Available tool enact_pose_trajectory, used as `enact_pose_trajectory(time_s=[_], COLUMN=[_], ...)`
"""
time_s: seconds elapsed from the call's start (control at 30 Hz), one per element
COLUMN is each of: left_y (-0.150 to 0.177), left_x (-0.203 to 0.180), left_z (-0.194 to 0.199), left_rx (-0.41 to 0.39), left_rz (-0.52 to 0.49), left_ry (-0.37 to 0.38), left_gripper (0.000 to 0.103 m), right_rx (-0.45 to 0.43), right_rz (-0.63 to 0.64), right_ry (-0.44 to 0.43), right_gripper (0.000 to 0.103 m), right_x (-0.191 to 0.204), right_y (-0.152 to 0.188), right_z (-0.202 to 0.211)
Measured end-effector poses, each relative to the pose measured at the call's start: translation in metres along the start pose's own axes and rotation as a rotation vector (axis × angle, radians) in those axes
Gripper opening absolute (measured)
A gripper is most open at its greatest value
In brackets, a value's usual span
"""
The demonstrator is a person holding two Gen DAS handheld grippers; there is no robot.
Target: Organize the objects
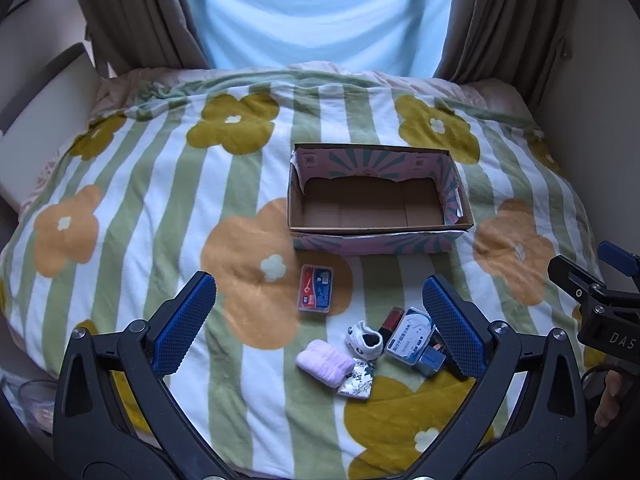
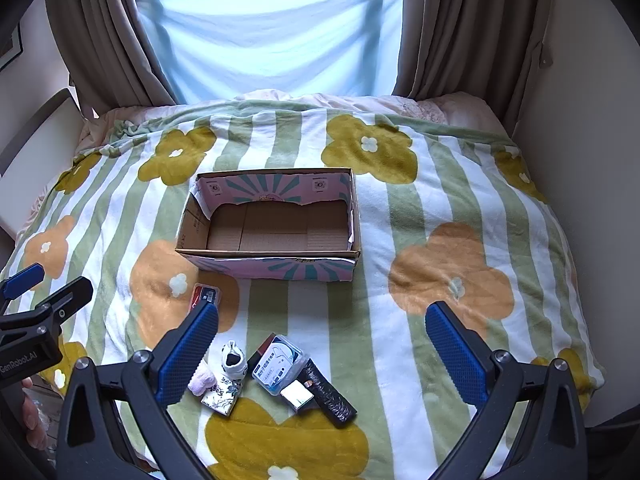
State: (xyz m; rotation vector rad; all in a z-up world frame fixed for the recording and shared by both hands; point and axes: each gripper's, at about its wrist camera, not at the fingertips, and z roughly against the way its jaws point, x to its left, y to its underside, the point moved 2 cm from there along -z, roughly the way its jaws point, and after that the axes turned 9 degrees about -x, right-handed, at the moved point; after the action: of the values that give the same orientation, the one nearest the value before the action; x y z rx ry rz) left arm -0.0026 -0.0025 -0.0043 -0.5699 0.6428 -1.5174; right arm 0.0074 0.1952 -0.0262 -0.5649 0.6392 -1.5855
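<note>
An open cardboard box (image 1: 380, 236) (image 2: 272, 268) with pink and teal print sits empty on the flowered blanket. In front of it lie a red and blue flat case (image 1: 315, 288) (image 2: 206, 295), a lilac rolled cloth (image 1: 325, 362) (image 2: 201, 378), a small white sock (image 1: 364, 339) (image 2: 234, 358), a patterned tissue pack (image 1: 357, 380) (image 2: 221, 396), a clear floss box (image 1: 410, 336) (image 2: 280, 364), a small silvery block (image 2: 297, 395) and a long black item (image 2: 330, 396). My left gripper (image 1: 320, 324) hovers open above them. My right gripper (image 2: 322, 348) is open too.
The striped flower blanket (image 1: 160, 200) (image 2: 440, 208) covers the bed. Brown curtains (image 1: 132, 12) (image 2: 452, 28) and a pale blue sheet hang behind. A padded headboard (image 1: 44, 112) runs along the left. A wall (image 2: 576, 128) borders the right side.
</note>
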Motion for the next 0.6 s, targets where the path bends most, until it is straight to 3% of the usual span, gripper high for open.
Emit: enact_pose_trajectory(time_s=[0.6], left_y=[-0.0023], left_x=[0.0021], left_z=[0.0042], left_rx=[0.002], left_rz=[0.007], left_ry=[0.015], left_gripper=[0.103], right_rx=[-0.02], right_rz=[0.025], right_ry=[0.008], right_gripper=[0.102], right_x=[0.0066], right_y=[0.0007], right_z=[0.0074])
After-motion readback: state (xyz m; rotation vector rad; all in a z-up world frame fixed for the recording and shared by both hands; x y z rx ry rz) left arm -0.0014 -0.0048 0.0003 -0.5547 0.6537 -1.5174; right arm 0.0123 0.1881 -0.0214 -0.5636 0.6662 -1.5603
